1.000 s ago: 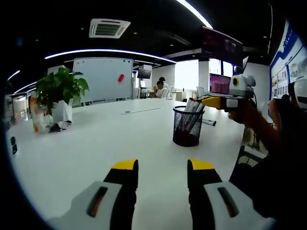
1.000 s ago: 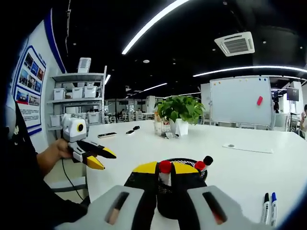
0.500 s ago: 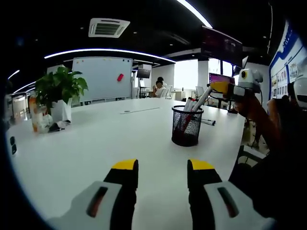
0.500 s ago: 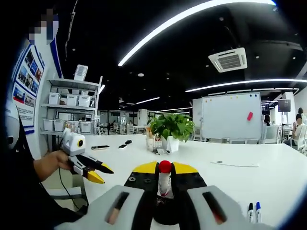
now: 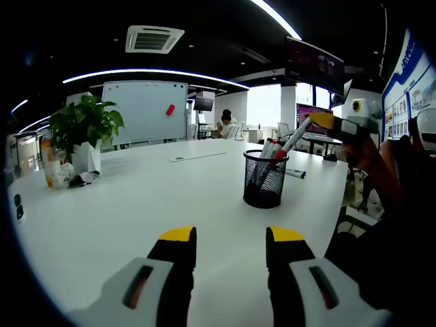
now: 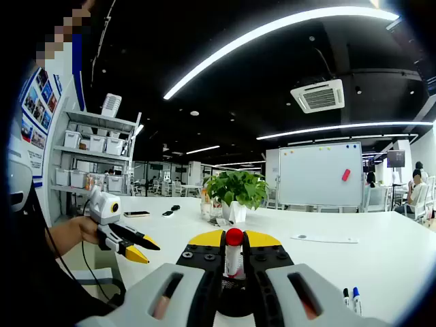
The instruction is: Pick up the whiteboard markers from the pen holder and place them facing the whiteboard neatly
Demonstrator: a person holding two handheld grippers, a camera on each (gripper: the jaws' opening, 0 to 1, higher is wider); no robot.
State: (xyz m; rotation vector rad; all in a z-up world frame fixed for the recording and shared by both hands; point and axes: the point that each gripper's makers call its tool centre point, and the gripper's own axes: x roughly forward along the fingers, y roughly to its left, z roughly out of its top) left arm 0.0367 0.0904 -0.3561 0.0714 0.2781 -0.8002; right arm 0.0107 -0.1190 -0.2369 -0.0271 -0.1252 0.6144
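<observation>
A black mesh pen holder (image 5: 264, 179) stands on the white table (image 5: 136, 204) with several markers in it. My right gripper (image 5: 317, 121) comes in from the right above it, shut on a red-capped whiteboard marker (image 5: 289, 145) that slants up out of the holder. In the right gripper view that marker (image 6: 234, 251) stands upright between the closed jaws of my right gripper (image 6: 234, 240), the holder (image 6: 235, 300) just below. My left gripper (image 5: 226, 237) hovers open over bare table in front of the holder; my left gripper (image 6: 133, 246) also appears at the left. Two markers (image 6: 350, 298) lie on the table.
A whiteboard (image 5: 144, 111) stands at the far end of the table. A potted plant (image 5: 85, 133) and a bottle (image 5: 49, 162) sit at the left. People sit in the background (image 5: 226, 127). Shelves with boxes (image 6: 92, 157) line the wall. A paper (image 6: 327, 238) lies on the table.
My right gripper has lifted the red-capped marker up out of the holder; the holder has sunk lower in the right gripper view. My left gripper stays still.
</observation>
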